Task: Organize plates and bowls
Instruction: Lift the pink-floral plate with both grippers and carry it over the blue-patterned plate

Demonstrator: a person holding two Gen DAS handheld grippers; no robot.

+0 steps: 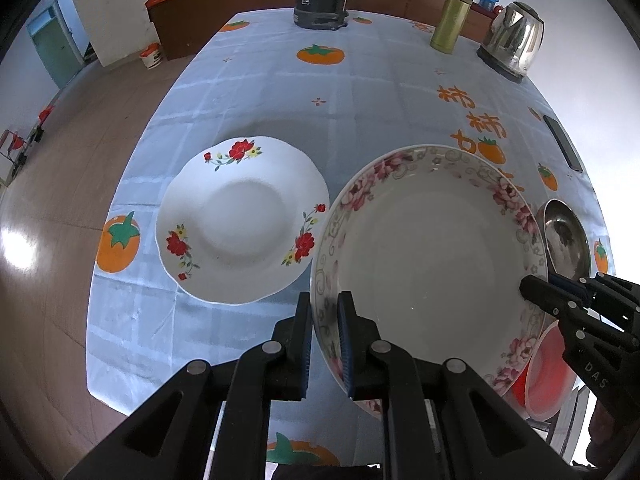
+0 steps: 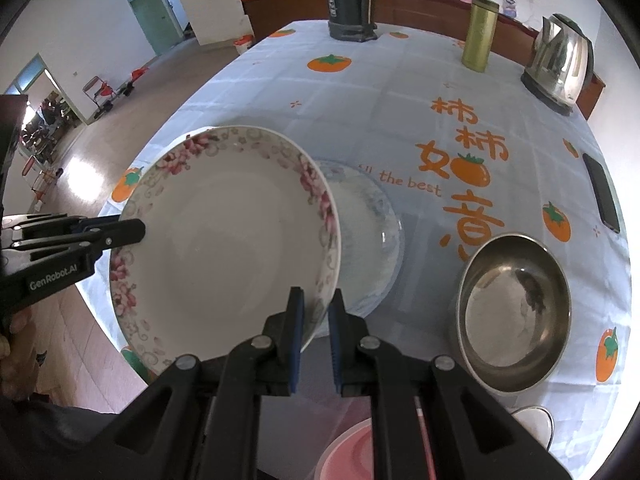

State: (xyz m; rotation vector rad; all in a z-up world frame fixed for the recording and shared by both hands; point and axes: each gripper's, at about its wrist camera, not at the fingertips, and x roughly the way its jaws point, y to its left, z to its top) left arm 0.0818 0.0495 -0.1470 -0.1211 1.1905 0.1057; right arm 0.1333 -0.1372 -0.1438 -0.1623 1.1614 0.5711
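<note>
Left wrist view alone shows the red-flower plate (image 1: 242, 220) on the tablecloth (image 1: 360, 92); right wrist view alone shows a glass plate (image 2: 372, 236) under the lifted pink-flower plate (image 2: 224, 240), steel bowl (image 2: 514, 316) beside. Left gripper (image 1: 325, 340) pinches that plate's left rim, right gripper (image 2: 315, 340) its right rim, both clamped, plate held above the table.

Light: bright, even daylight over the tablecloth (image 1: 360, 92).
Glare: floor (image 1: 24, 248) shines white at left; right edge blown out.
Shadows: soft, dim patch under the pink-flowered plate (image 2: 224, 240).
Distortion: heavy fisheye bend, black vignette in the corners.
Focus: centre crisp; steel bowl (image 2: 514, 316) reflections smeared, edges softer.
</note>
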